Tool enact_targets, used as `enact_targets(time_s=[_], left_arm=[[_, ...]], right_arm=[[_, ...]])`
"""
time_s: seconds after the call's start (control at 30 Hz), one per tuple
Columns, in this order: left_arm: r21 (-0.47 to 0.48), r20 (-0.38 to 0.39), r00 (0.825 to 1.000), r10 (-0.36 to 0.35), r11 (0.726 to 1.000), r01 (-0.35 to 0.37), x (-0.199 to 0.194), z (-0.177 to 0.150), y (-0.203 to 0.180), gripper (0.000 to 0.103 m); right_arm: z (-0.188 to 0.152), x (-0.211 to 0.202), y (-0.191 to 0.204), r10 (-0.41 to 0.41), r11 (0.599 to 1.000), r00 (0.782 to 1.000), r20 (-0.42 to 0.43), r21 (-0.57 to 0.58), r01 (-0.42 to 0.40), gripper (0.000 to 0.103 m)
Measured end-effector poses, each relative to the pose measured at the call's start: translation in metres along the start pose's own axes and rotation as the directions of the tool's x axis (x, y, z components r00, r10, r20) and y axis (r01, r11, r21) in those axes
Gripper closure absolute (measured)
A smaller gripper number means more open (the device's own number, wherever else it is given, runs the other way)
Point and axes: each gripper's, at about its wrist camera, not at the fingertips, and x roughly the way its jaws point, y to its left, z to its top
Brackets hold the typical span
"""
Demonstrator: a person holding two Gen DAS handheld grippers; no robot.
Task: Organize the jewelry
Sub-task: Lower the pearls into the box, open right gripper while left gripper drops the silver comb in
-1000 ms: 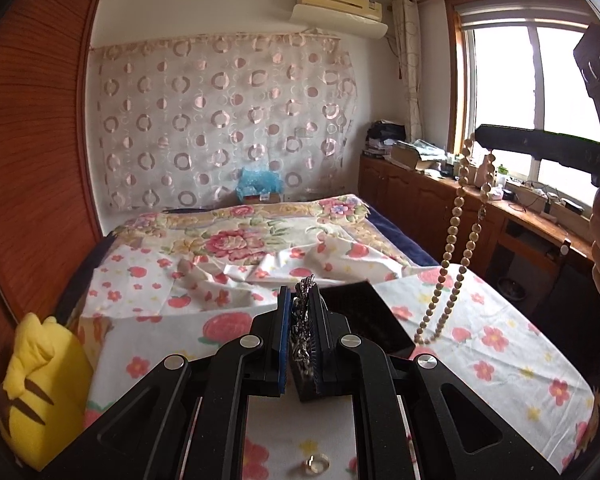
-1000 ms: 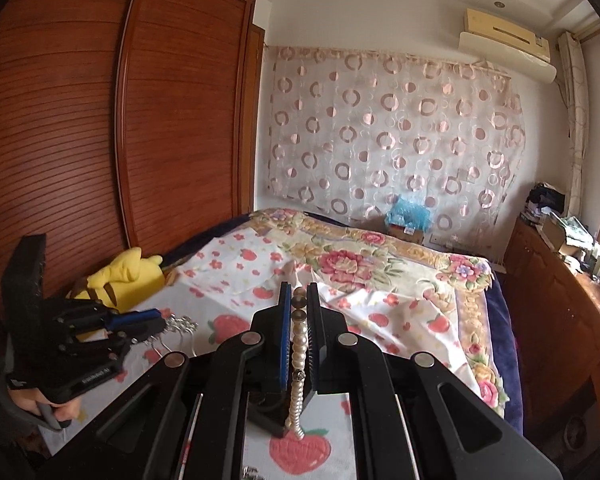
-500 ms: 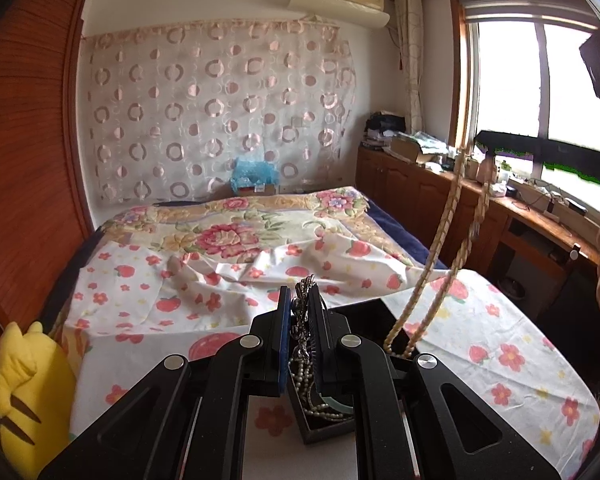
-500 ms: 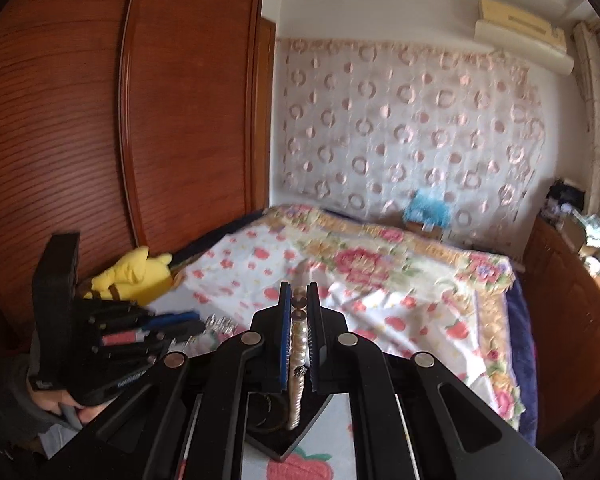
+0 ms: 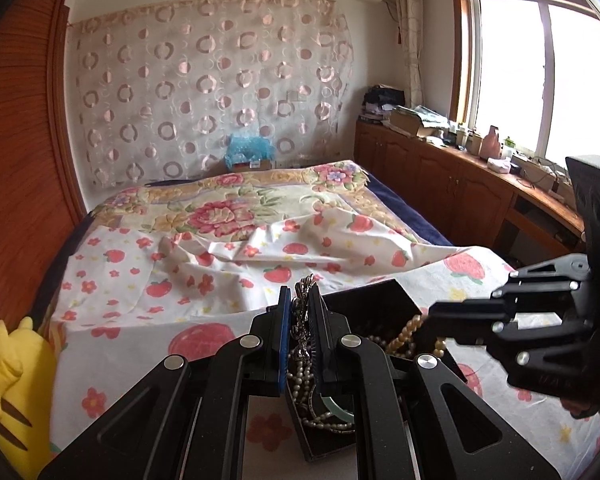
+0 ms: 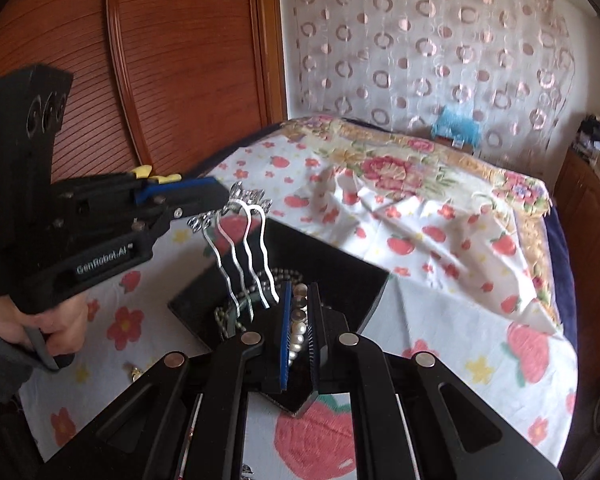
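Observation:
A black jewelry box (image 5: 374, 300) (image 6: 332, 268) lies open on the bed with bead strings and a green bangle (image 5: 336, 412) inside. My left gripper (image 5: 302, 304) (image 6: 224, 196) is shut on a silver hair comb (image 6: 244, 244) whose prongs hang into the box. My right gripper (image 6: 299, 300) (image 5: 432, 316) is shut on a pearl necklace (image 6: 298, 332) (image 5: 404, 336), low over the box, with the strand piling inside.
A strawberry-print sheet (image 5: 220, 280) covers the bed. A yellow plush (image 5: 14, 396) sits at the bed's left edge. A small ring (image 6: 134, 372) lies on the sheet beside the box. A wooden wardrobe (image 6: 160, 60) stands on the left, a cabinet (image 5: 460, 188) under the window.
My right gripper has come down from high beside the window to the box, and the hanging necklace has sunk into it. My left gripper has moved over the box with the comb.

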Motion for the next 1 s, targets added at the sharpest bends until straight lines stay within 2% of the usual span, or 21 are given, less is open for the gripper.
enact_targets(time_s=[0.37,0.5,0.67,0.73,0.9,1.0], left_arm=[[0.005,-0.024,0.999,-0.032,0.999,0.032,0.010,-0.004,-0.006,0.095],[0.006,-0.035,0.999,-0.041,0.999,0.041,0.014,-0.007,-0.009,0.095],[0.014,-0.057,0.997,-0.057,0.998,0.057,0.016,-0.009,-0.012,0.095],[0.023,-0.060,0.997,-0.055,0.998,0.056,0.015,-0.010,-0.014,0.089],[0.036,-0.048,0.996,-0.080,0.996,0.082,-0.002,-0.013,-0.019,0.084],[0.037,-0.043,0.996,-0.079,0.996,0.081,-0.006,-0.014,-0.021,0.075]], right_arm=[[-0.015,-0.004,-0.011,-0.022,1.000,1.000,0.007,0.019,0.022,0.093],[-0.019,-0.007,-0.012,-0.025,0.999,1.000,0.010,0.027,0.025,0.085],[-0.028,-0.016,-0.017,-0.051,0.998,0.999,0.018,0.049,0.050,0.085],[-0.034,-0.021,-0.021,-0.062,0.996,0.998,0.017,0.065,0.061,0.085],[-0.055,-0.034,-0.027,-0.093,0.991,0.996,0.008,0.094,0.092,0.085],[-0.072,-0.041,-0.026,-0.101,0.990,0.995,-0.010,0.096,0.102,0.085]])
